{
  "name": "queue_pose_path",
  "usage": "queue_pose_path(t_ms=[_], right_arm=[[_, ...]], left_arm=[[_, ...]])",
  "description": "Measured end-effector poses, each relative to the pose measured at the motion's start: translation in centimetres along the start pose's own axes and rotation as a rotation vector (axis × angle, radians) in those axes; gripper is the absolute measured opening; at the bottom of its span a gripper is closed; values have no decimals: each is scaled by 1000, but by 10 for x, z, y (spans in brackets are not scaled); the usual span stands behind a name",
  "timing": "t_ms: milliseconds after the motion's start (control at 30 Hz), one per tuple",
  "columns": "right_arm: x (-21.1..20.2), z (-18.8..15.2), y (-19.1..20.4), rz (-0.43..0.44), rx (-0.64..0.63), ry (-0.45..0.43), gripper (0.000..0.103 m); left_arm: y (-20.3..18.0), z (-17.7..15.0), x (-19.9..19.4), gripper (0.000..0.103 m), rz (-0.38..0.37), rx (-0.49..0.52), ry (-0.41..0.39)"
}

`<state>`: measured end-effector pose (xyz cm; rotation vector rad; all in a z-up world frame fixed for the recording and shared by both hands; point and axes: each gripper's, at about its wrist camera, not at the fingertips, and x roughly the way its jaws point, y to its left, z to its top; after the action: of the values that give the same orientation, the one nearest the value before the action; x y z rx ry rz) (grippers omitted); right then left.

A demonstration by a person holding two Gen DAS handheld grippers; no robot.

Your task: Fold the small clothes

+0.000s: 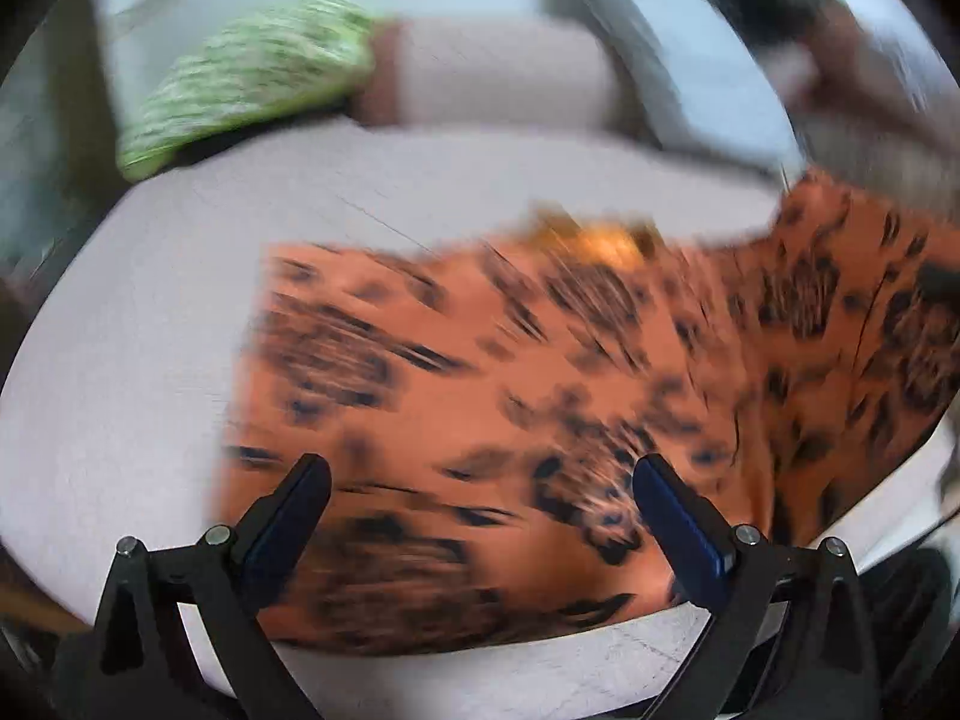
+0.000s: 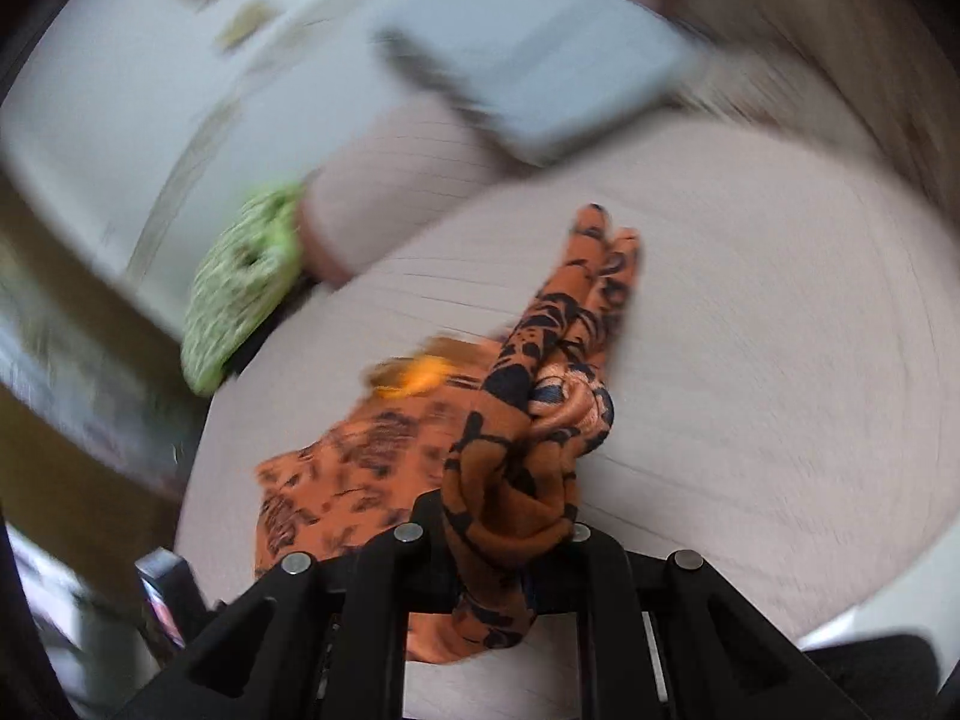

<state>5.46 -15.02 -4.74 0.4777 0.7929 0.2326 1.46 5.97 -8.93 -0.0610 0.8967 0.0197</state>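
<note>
1. The left gripper (image 1: 480, 504) has its jaws spread wide and holds nothing; it hangs just above the orange cloth (image 1: 540, 408).
2. The orange cloth, printed with dark spots, lies mostly flat on the pale bed (image 1: 132, 360), with its near edge close to the left gripper's fingers (image 1: 678, 516).
3. The right gripper (image 2: 510, 546) is clamped on a bunched part of the same cloth (image 2: 516, 480), which rises in twisted folds between its jaws; the rest trails to the left over the bed (image 2: 750, 360).
4. A green patterned cloth (image 1: 252, 72) sits at the far edge of the bed, beside a pale pillow (image 1: 504, 72).
5. Both views are smeared by motion blur, so finer detail cannot be told.
</note>
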Motion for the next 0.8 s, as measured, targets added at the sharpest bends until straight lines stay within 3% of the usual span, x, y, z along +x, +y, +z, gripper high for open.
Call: queue_pose_path(t_ms=[100, 200, 267, 333, 367, 433, 467, 533, 700, 733, 800], right_arm=[[-1, -2, 80, 53, -183, -12, 14], [15, -27, 160, 132, -346, 22, 14], [39, -54, 205, 170, -437, 66, 14], [84, -90, 236, 207, -472, 166, 14], [106, -107, 244, 198, -504, 216, 15], [170, -155, 250, 134, -548, 408, 17], [182, -166, 248, 120, -546, 429, 17], [176, -170, 254, 114, -573, 384, 17], [181, -157, 255, 120, -537, 444, 19], [180, -158, 257, 112, -566, 434, 23], [168, -167, 260, 124, -634, 427, 47]], left_arm=[[70, 3, -53, 101, 46, -166, -115], [134, -5, -87, 101, 114, -304, -174], [169, -16, -101, 101, 160, -373, -175], [197, -26, -104, 101, 193, -424, -157], [207, -31, -103, 101, 209, -444, -150], [219, -38, -95, 101, 219, -466, -106], [222, -42, -95, 101, 214, -473, -102], [223, -44, -92, 101, 218, -475, -104], [216, -31, -90, 101, 140, -464, -117], [214, -29, -93, 101, 125, -454, -119], [206, -18, -96, 101, 98, -437, -122]])
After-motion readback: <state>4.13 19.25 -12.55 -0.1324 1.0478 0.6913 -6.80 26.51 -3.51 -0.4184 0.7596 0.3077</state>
